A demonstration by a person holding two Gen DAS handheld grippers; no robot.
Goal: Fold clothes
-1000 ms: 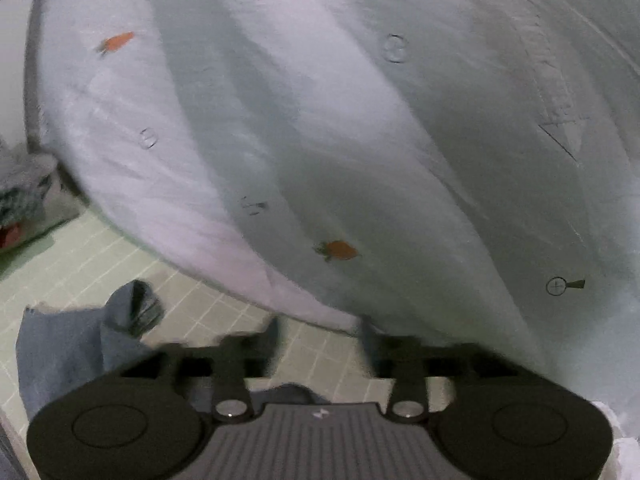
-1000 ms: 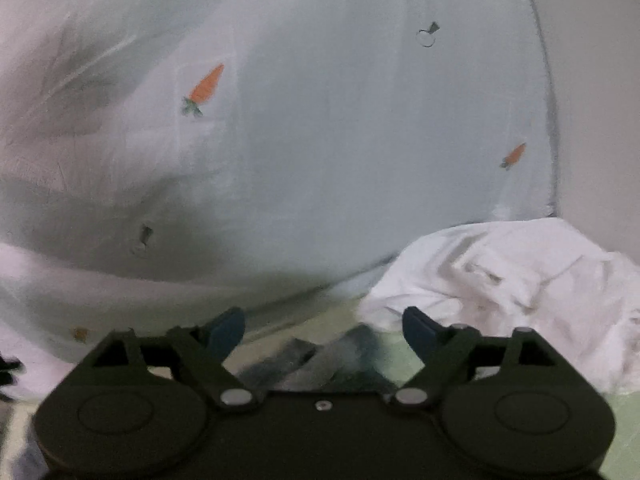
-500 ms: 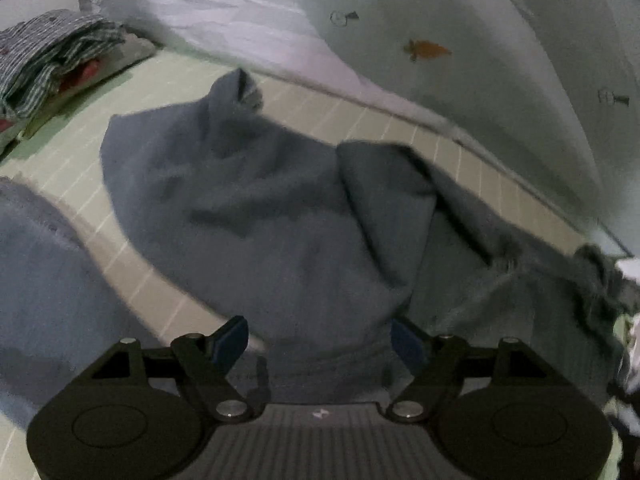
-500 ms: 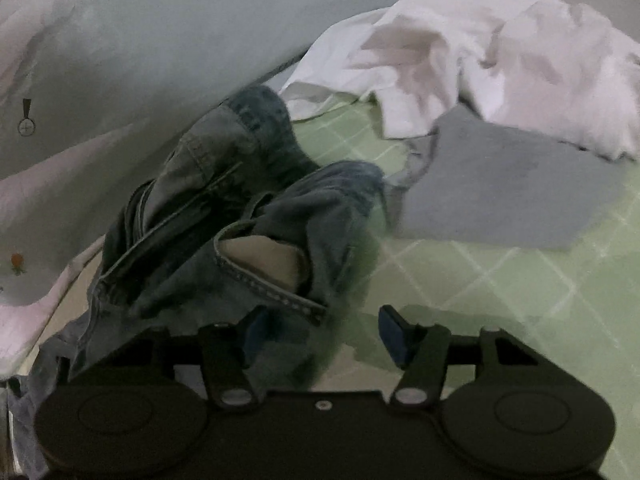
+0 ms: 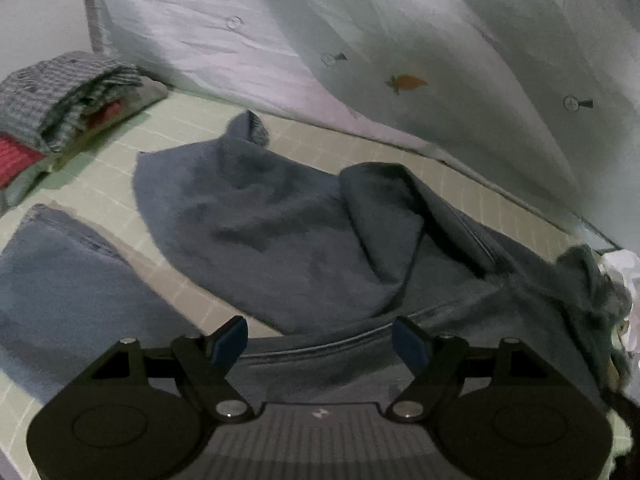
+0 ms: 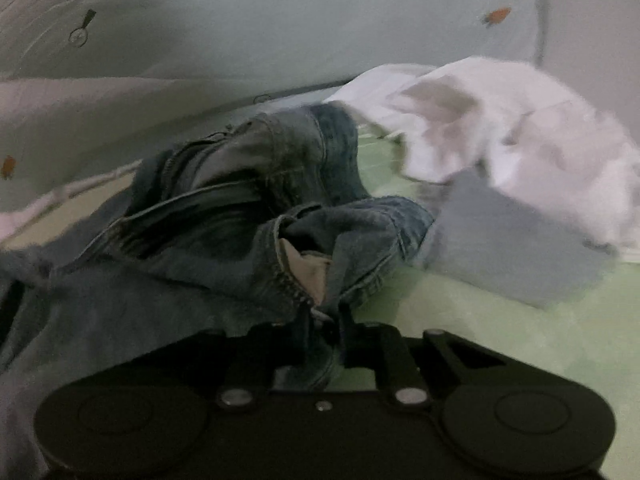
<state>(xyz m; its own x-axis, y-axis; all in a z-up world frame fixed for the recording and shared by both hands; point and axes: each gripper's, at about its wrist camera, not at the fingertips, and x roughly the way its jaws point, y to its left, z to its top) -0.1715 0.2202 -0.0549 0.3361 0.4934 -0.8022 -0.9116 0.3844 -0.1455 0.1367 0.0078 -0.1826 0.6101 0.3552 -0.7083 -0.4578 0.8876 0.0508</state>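
Note:
Crumpled blue jeans (image 5: 280, 232) lie across the green checked sheet (image 5: 132, 152), with one leg (image 5: 60, 280) stretched toward the lower left. My left gripper (image 5: 320, 336) hovers open just above a seam of the jeans, nothing between its blue pads. In the right wrist view the jeans (image 6: 248, 208) are bunched with the waistband turned out. My right gripper (image 6: 323, 320) is low on them, its jaws closing, and a fold of the denim edge is pinched between the fingers.
A pale duvet with carrot prints (image 5: 400, 40) rises along the far side. A stack of folded checked clothes (image 5: 60, 100) sits at the far left. A white garment (image 6: 500, 128) and a grey-blue cloth (image 6: 512, 248) lie to the right on the green sheet (image 6: 500, 340).
Both views swung down from the duvet to the bed. My right gripper dropped onto the jeans and its jaws came together on the denim edge. My left gripper moved over the jeans, still open.

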